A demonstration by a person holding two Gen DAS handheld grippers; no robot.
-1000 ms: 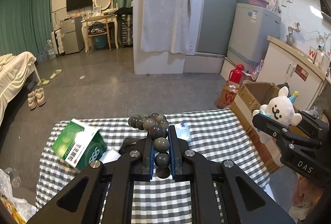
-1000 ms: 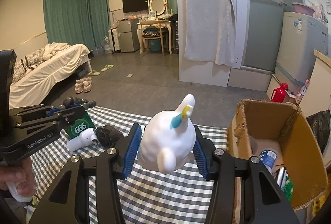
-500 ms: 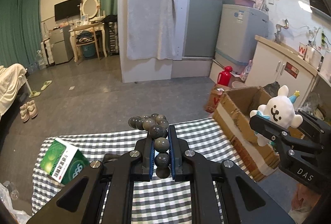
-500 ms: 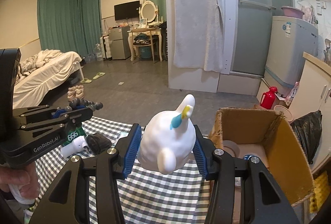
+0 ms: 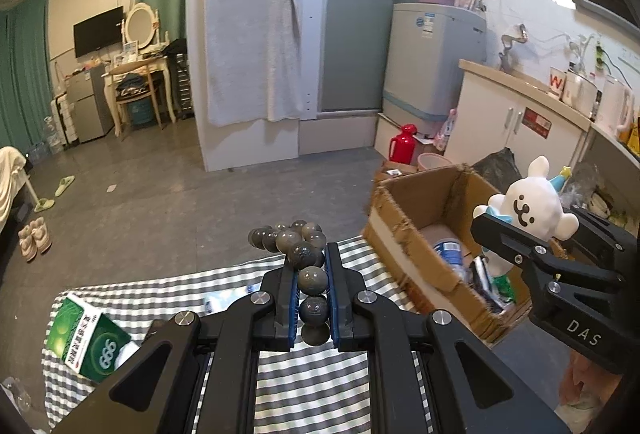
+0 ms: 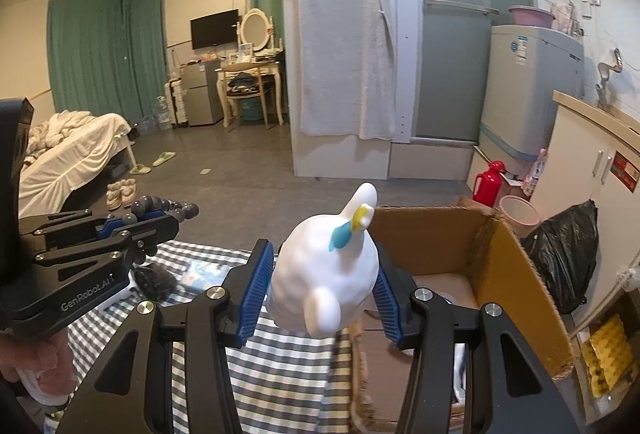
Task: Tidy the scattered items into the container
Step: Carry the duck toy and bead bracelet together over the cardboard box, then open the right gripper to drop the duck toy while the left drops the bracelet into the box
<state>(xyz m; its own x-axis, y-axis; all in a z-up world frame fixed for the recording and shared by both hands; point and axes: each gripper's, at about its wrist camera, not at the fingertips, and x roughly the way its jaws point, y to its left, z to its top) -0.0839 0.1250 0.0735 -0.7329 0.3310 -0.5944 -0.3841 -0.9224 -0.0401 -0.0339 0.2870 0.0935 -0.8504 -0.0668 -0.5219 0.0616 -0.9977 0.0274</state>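
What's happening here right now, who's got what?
A person holds a gripper in each hand above the checkered table. The left gripper is shut on a string of grey beads; the right gripper clamps a white bunny toy. Both are near the open cardboard box, which already holds some items. A green box is on the table.

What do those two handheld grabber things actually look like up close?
Both are matte black plastic with cut-out triangular arms and silver screw heads. Each finger carries a ribbed blue pad. The left gripper has "GenRobot.AI" printed in pale letters on its side; the right gripper shows "DAS" on its body. No cables show. A bare hand grips a white handle beneath the left one.
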